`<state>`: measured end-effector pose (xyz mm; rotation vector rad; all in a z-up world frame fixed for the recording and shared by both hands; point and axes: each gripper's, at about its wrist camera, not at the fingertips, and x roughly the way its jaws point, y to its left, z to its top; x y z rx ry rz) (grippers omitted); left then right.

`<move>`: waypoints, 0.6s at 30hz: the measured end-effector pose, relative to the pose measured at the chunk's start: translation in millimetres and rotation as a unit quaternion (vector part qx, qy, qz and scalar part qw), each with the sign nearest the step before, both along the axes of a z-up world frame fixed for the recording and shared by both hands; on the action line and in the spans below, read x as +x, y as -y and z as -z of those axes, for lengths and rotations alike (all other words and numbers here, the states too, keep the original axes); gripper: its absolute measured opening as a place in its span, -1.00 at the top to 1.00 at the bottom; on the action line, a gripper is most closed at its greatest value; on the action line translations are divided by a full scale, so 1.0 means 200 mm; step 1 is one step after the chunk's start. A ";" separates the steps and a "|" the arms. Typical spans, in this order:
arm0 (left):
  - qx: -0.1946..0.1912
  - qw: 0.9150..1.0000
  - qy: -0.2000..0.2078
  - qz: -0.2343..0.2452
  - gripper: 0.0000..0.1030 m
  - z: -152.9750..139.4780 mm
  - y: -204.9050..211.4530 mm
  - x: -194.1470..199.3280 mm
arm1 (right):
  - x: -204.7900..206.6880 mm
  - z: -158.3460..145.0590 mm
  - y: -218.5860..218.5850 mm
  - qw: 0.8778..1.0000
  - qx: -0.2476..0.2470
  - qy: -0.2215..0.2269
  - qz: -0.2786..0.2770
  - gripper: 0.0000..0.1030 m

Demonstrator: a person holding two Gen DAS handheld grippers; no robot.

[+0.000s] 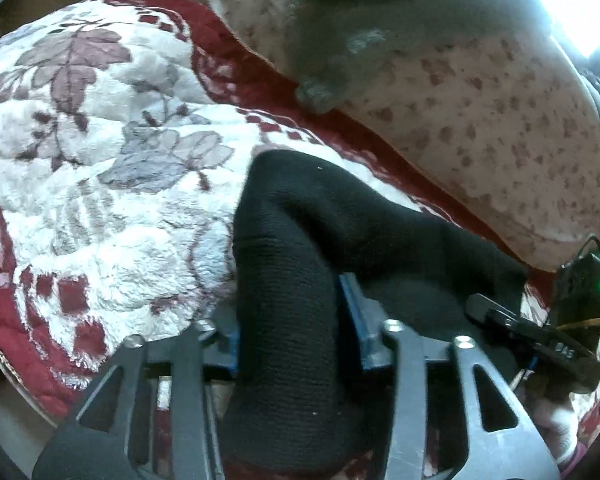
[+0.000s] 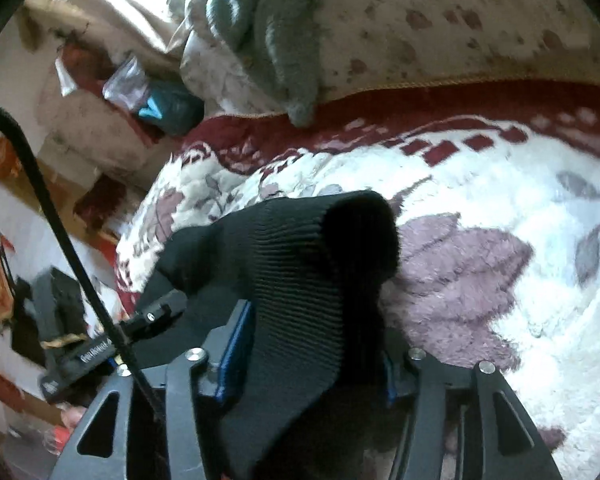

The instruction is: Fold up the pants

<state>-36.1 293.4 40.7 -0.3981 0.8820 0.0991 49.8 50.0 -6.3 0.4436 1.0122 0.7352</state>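
Both grippers, left point(image 1: 296, 340) and right point(image 2: 312, 356), show grey cut-out linkage arms, silver screws and blue pads; a black cable point(image 2: 60, 232) crosses the right view.

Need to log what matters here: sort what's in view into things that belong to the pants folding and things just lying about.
Belongs to the job:
- black pants, ribbed fabric lying between both tongs
- left tongs
- right tongs
- floral blanket, the surface underneath

Just lying about:
- grey knitted garment on the spotted cover
- teal bag beyond the bed
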 end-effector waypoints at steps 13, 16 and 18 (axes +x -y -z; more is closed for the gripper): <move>0.072 0.997 -0.004 -0.040 -0.05 -0.10 0.05 -0.06 | -0.11 -0.27 0.03 0.992 -0.091 0.080 0.018 -0.01; 0.099 0.994 0.007 -0.054 -0.05 -0.16 0.06 -0.11 | -0.18 -0.38 0.02 0.988 -0.100 0.121 0.013 -0.01; 0.107 0.992 0.016 -0.058 -0.05 -0.20 0.09 -0.15 | -0.23 -0.42 -0.02 0.984 -0.108 0.142 0.002 -0.05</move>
